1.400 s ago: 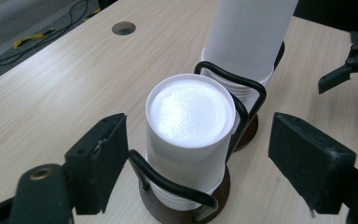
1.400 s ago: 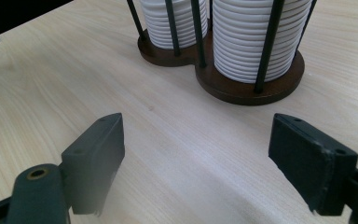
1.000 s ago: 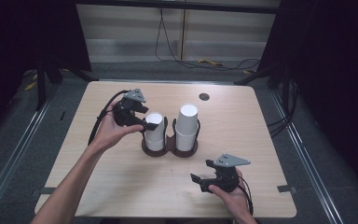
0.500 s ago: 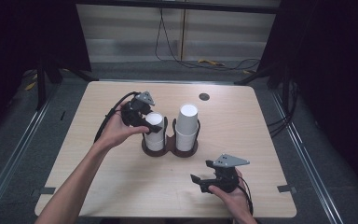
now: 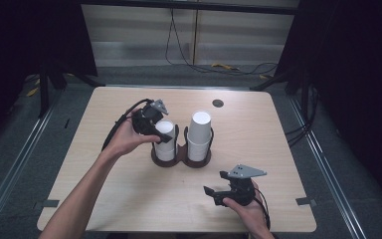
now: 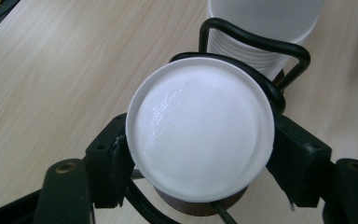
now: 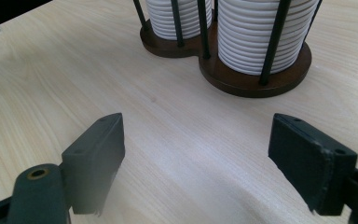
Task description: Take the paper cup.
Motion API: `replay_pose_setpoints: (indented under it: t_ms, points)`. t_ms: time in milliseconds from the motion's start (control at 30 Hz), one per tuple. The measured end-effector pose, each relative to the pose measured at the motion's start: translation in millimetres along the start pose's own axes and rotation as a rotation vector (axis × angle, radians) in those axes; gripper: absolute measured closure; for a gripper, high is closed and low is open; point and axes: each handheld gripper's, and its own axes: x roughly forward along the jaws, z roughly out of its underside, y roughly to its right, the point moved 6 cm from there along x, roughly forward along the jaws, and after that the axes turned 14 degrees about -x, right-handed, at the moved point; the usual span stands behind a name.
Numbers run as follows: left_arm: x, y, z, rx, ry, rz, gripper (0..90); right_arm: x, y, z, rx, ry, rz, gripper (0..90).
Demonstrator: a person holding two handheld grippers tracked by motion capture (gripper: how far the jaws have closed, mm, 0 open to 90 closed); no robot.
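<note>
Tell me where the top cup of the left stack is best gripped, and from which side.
Probably just under the closed end of the top cup, on its round sidewall, coming from above. The cups are stacked upside down, and the holder's black wire posts fence the lower stack, so only the top stands free. The left hand-held gripper has just been closing its jaws on either side of that end.
</note>
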Motion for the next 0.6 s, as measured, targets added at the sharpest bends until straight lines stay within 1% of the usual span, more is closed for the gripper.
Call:
replay_pose_setpoints:
  t_ms: [33, 100, 233, 267, 300, 333, 400, 467, 500, 567, 600]
  points:
    - [1.7, -0.3, 0.5, -0.004, -0.013, 0.0, 28.1, -0.1, 0.1, 0.1, 0.0, -0.001, 0.001, 18.4]
    - [2.4, -1.0, 0.7, -0.002, -0.02, -0.006, 27.6, 0.1, 0.4, 0.2, 0.002, -0.001, 0.001, 18.4]
    - [5.0, -1.1, 0.5, -0.011, -0.021, -0.011, 22.6, 0.2, 0.6, 0.3, 0.001, -0.002, 0.004, 18.4]
    - [5.5, -0.2, 0.6, -0.011, -0.022, -0.005, 22.6, 0.2, 0.6, 0.3, 0.001, -0.002, 0.004, 18.4]
    - [5.8, 0.1, 0.5, -0.011, -0.023, -0.005, 23.0, 0.2, 0.5, 0.2, 0.0, -0.002, 0.003, 18.4]
    - [6.0, -0.7, 0.5, -0.009, -0.029, -0.015, 24.6, 0.2, 0.6, 0.3, 0.0, -0.002, 0.004, 18.4]
    - [6.6, 0.3, 0.9, -0.006, -0.033, -0.006, 28.7, 0.0, 0.3, 0.2, 0.001, -0.002, 0.003, 18.4]
    - [6.5, 0.5, 0.9, -0.007, -0.033, -0.008, 29.2, -0.3, 0.3, 0.1, 0.001, -0.001, 0.003, 18.4]
    - [6.0, 0.2, 0.9, 0.0, -0.037, -0.01, 29.2, -0.5, 0.4, 0.0, 0.001, 0.0, 0.004, 18.4]
    - [4.4, 0.7, 0.2, -0.015, -0.03, -0.009, 30.1, -0.4, 0.5, -0.1, 0.006, 0.003, 0.001, 18.4]
    - [4.4, 0.7, 0.2, -0.015, -0.03, -0.009, 30.3, -0.4, 0.5, -0.1, 0.006, 0.003, 0.001, 18.4]
